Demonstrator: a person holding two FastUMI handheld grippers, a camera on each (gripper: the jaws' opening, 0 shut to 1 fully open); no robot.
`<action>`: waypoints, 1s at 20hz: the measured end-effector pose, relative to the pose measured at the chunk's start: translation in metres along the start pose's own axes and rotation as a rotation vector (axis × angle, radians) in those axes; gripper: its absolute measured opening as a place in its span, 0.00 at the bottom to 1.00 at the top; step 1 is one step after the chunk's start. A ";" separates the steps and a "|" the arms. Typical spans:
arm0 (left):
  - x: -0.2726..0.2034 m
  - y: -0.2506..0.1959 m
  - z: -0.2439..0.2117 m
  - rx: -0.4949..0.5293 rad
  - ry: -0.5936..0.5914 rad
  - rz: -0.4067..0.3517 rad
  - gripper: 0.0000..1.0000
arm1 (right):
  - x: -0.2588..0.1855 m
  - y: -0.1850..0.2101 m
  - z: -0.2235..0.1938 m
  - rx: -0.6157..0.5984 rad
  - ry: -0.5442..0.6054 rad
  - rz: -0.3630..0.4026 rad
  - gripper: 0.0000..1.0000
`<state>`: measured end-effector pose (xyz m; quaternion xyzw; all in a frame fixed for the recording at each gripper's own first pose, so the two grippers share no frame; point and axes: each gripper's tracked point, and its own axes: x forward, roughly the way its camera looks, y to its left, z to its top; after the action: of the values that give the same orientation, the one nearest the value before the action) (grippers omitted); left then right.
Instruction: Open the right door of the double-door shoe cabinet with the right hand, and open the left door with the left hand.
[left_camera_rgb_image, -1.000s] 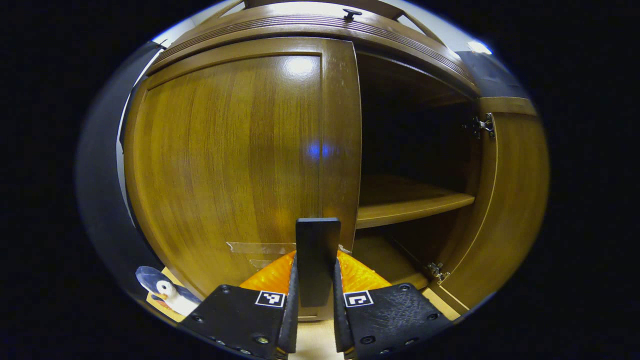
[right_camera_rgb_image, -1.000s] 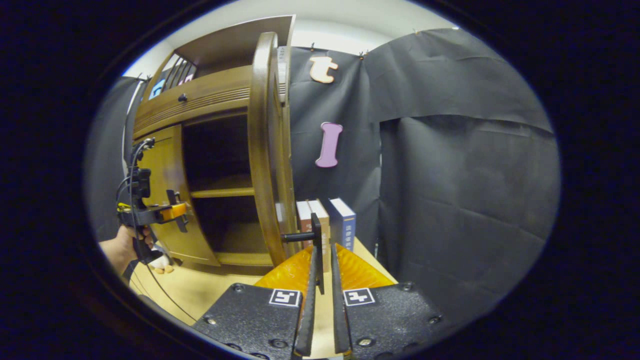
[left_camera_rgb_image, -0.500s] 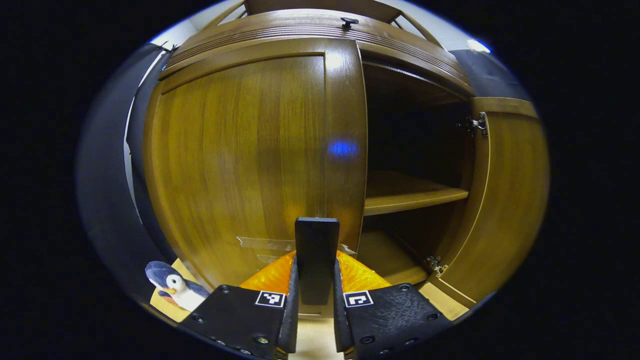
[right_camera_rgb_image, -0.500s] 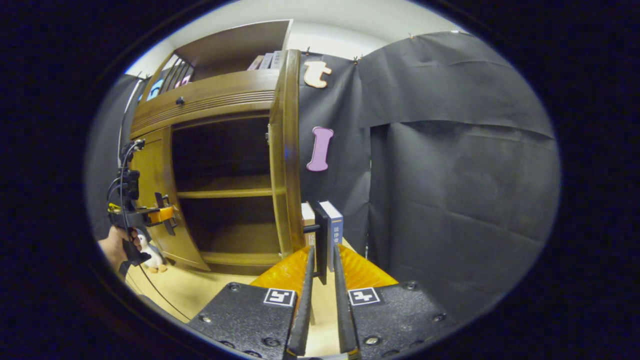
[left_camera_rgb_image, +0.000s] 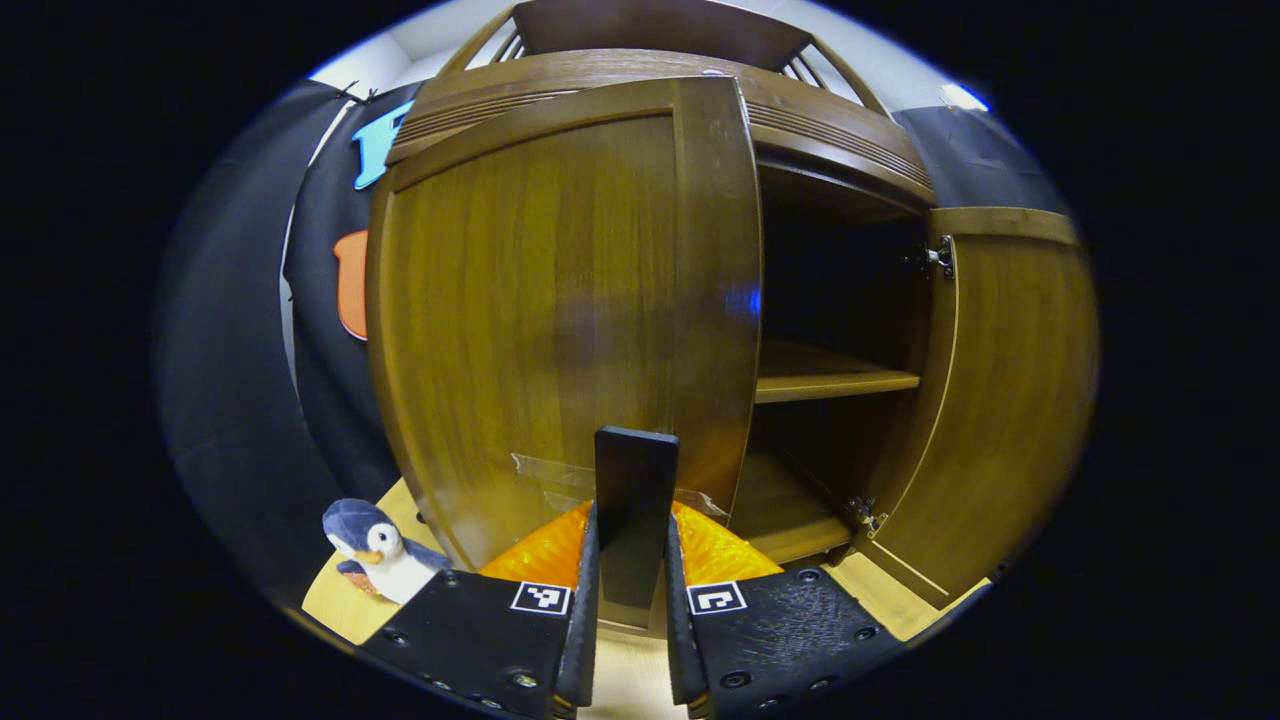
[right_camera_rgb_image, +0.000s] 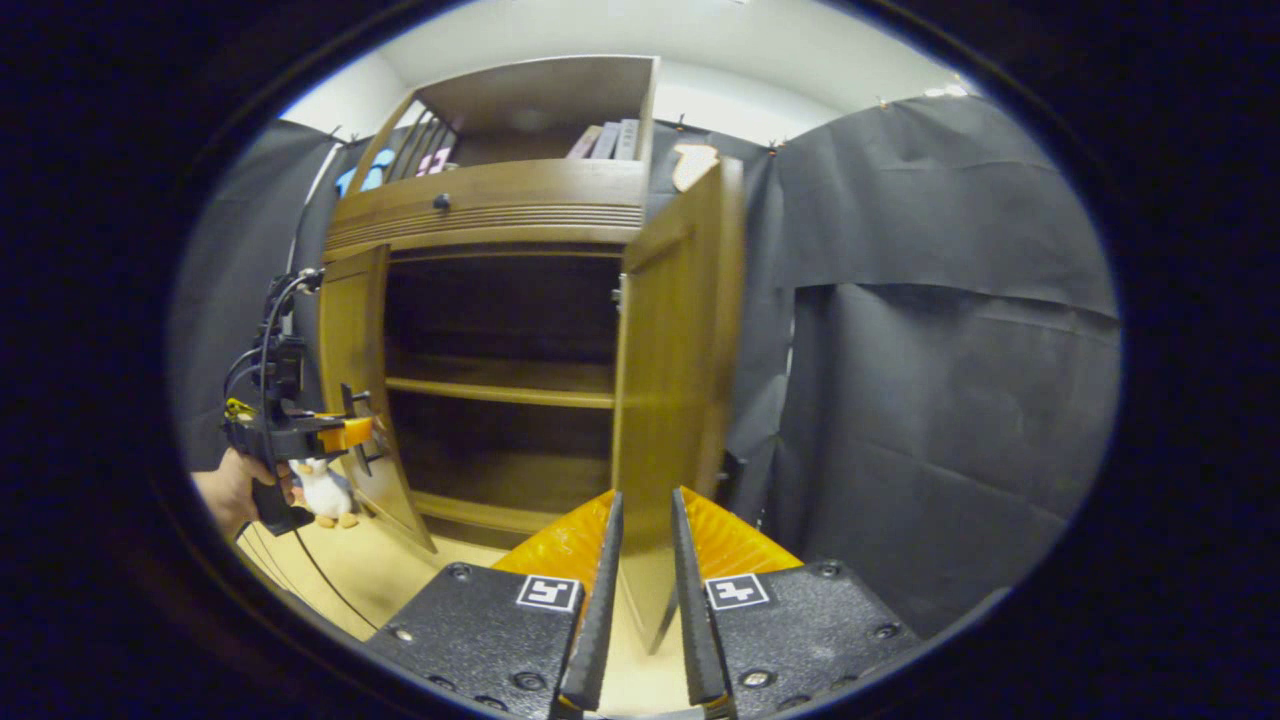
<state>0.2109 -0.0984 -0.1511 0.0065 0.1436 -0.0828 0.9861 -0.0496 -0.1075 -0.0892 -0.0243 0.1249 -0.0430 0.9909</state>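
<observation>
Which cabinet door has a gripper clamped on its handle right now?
The left door: the left gripper pinches its black handle. The right door stands swung open, with nothing between the right gripper fingers.

One double-door shoe cabinet (right_camera_rgb_image: 500, 215) stands in the middle of the right gripper view. It has two doors: the left door (left_camera_rgb_image: 560, 310) across the centre of the left gripper view, and the right door (right_camera_rgb_image: 675, 370) just right of centre in the right gripper view. Inside there is one shelf (right_camera_rgb_image: 500, 392). One small knob (right_camera_rgb_image: 440, 202) sits on the band above the doors. Two hinges (left_camera_rgb_image: 938, 257) show on the right door, upper right and lower right in the left gripper view. There are two hand-held grippers, the left hand-held gripper (left_camera_rgb_image: 630, 600) and the right hand-held gripper (right_camera_rgb_image: 645, 590), each with two fingers. One toy penguin (left_camera_rgb_image: 375, 550) stands on the one tabletop (right_camera_rgb_image: 380, 570) at lower left. About three books (right_camera_rgb_image: 605, 140) lean in the top compartment.
</observation>
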 end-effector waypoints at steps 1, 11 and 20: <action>-0.005 0.003 -0.001 0.000 0.001 0.006 0.28 | 0.001 0.006 0.000 -0.005 0.000 0.015 0.34; -0.036 0.026 -0.013 -0.038 0.004 0.044 0.28 | 0.028 0.081 -0.006 -0.031 0.038 0.203 0.39; -0.060 0.068 -0.023 -0.070 0.015 0.157 0.28 | 0.042 0.125 -0.009 -0.044 0.050 0.287 0.39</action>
<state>0.1590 -0.0206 -0.1567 -0.0163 0.1527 -0.0002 0.9881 -0.0011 0.0125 -0.1154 -0.0266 0.1526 0.1013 0.9827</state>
